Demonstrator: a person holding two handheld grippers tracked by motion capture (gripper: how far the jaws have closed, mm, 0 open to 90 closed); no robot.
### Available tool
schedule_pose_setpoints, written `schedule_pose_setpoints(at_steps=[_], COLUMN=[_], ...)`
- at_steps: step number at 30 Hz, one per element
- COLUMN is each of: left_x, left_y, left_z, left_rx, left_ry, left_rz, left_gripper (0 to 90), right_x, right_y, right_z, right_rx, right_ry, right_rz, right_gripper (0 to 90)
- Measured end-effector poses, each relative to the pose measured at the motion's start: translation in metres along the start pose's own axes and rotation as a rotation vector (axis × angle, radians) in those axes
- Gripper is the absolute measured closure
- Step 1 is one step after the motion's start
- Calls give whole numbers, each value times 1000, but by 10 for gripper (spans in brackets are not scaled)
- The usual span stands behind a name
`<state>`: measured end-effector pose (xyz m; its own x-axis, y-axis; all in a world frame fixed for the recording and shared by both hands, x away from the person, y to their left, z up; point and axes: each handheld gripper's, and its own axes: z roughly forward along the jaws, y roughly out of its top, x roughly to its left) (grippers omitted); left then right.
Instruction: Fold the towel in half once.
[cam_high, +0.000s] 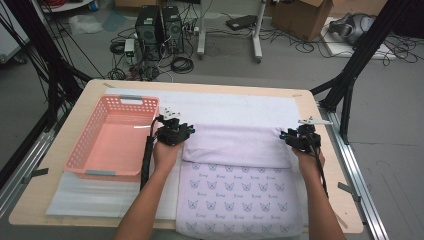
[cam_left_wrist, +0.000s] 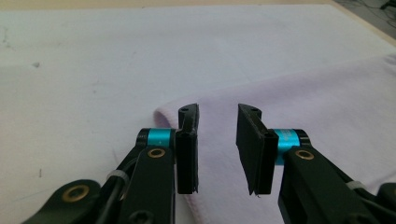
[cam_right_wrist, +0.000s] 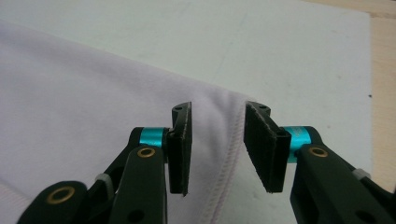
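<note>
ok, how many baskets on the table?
1. The pink basket sits at the table's left side, beside the left gripper. Nothing suggests another is hidden.

We saw even, soft overhead light and faint shadows. The high view was slightly soft and low in detail. In both gripper views the near black fingers (cam_left_wrist: 187, 149) blurred slightly.

Folded lilac towel (cam_high: 240, 192) at the tabletop's near edge, repeated butterfly motifs each with a small word beneath, lettering too small to read
</note>
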<state>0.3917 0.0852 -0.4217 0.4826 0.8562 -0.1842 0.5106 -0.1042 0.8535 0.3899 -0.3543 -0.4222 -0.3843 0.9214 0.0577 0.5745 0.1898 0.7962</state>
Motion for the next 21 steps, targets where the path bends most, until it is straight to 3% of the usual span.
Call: schedule_pose_setpoints(at_steps=[3, 5, 7, 11, 14, 16, 21], left_x=[-8, -12, -15, -16, -18, -20, -21], left_y=[0, 1, -3, -11, -15, -18, -25], left_z=[-6, -11, -16, -23, -28, -34, -41], left_rx=[37, 38, 14, 25, 32, 36, 41], left_ry=[-38, -72, -80, -120, -187, -200, -210], left_rz=[46, 39, 55, 41, 22, 37, 59], left_gripper=[667, 638, 624, 600, 586, 582, 552], right_x=[3, 6, 8, 5, 3, 3, 8], right_y=[-3, -6, -10, -21, -28, -34, -44], right_z=[-6, -9, -12, -21, -27, -31, -35], right_rx=[11, 35, 57, 70, 76, 70, 81], right_ry=[45, 93, 108, 136, 157, 198, 226], right_rz=[-9, -12, -27, 8, 13, 25, 10], right_gripper=[614, 606, 605, 609, 608, 606, 624])
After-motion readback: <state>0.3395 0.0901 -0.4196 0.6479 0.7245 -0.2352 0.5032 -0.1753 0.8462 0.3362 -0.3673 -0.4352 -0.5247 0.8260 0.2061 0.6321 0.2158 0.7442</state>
